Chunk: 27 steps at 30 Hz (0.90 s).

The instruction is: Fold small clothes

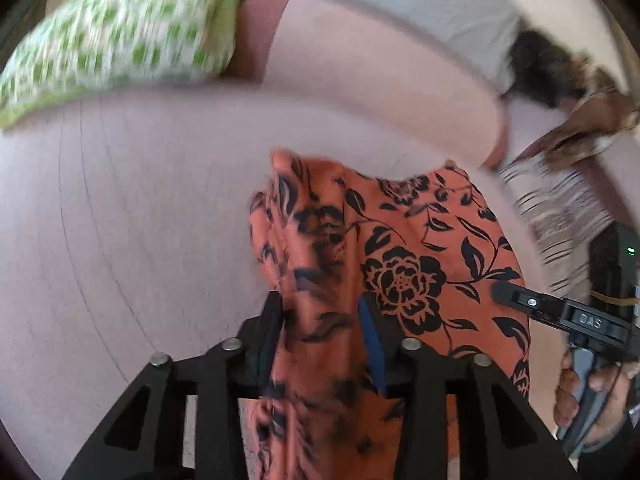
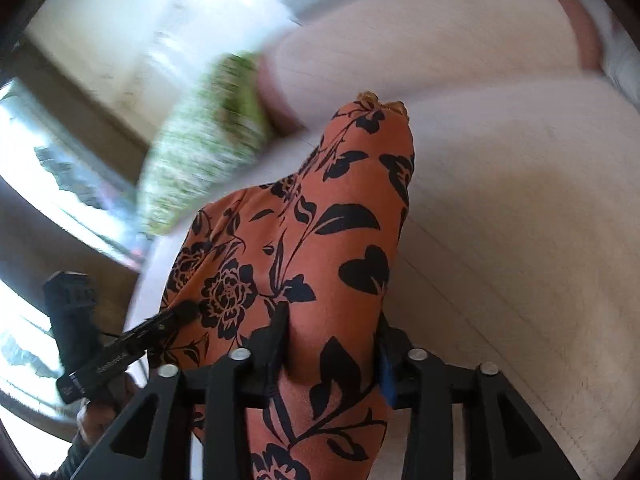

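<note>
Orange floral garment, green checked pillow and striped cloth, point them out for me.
orange floral garment (image 1: 404,280), left wrist view, on the large black rose print.
green checked pillow (image 1: 120,40), left wrist view, middle of its blurred checked face.
striped cloth (image 1: 560,208), left wrist view, on its striped middle near the right edge.

Left wrist view: white letters "DAS" readable on the black body of the right gripper (image 1: 516,296), at frame's right edge. Right wrist view: small white lettering on the left gripper (image 2: 188,310), along its black arm, too blurred to read. No other text, nos. or brand marks legible.
</note>
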Each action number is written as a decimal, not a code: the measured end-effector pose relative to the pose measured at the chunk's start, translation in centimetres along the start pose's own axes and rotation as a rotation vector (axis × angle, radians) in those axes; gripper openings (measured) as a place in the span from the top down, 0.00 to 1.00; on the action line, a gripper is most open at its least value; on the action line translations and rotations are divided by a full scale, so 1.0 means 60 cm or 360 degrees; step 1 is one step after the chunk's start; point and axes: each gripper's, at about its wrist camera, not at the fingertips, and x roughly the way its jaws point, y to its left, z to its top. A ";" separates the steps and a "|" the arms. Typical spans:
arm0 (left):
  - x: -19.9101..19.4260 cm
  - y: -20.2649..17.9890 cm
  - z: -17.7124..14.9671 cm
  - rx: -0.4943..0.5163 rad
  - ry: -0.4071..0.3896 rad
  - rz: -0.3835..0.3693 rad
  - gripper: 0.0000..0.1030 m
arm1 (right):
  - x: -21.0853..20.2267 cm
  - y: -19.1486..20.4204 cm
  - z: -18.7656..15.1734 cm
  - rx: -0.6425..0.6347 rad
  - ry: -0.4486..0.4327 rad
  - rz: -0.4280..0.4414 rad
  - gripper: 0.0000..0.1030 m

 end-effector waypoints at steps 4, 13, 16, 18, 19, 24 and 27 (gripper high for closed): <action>-0.026 0.035 -0.034 0.0036 -0.0025 0.0012 0.41 | -0.015 -0.020 -0.030 0.0010 -0.0082 -0.0144 0.36; -0.116 -0.001 -0.027 0.0147 -0.0257 0.0109 0.23 | -0.048 0.102 -0.055 -0.0148 -0.0147 0.0085 0.17; -0.122 -0.013 -0.044 0.0171 -0.0183 0.0237 0.22 | 0.015 0.094 -0.072 -0.0134 -0.0003 -0.0117 0.16; -0.143 -0.024 -0.055 0.0208 -0.0173 0.0297 0.22 | -0.034 0.143 -0.080 -0.0249 -0.0097 -0.0185 0.16; -0.159 -0.029 -0.060 0.0215 -0.0195 0.0336 0.20 | -0.056 0.159 -0.084 -0.0291 -0.0121 -0.0197 0.16; -0.237 -0.052 -0.080 0.0168 -0.0317 0.0400 0.15 | -0.191 0.233 -0.137 -0.0452 -0.0333 -0.0471 0.00; -0.278 -0.074 -0.093 0.0149 -0.0390 0.0372 0.08 | -0.253 0.213 -0.172 -0.0465 -0.0323 -0.0553 0.00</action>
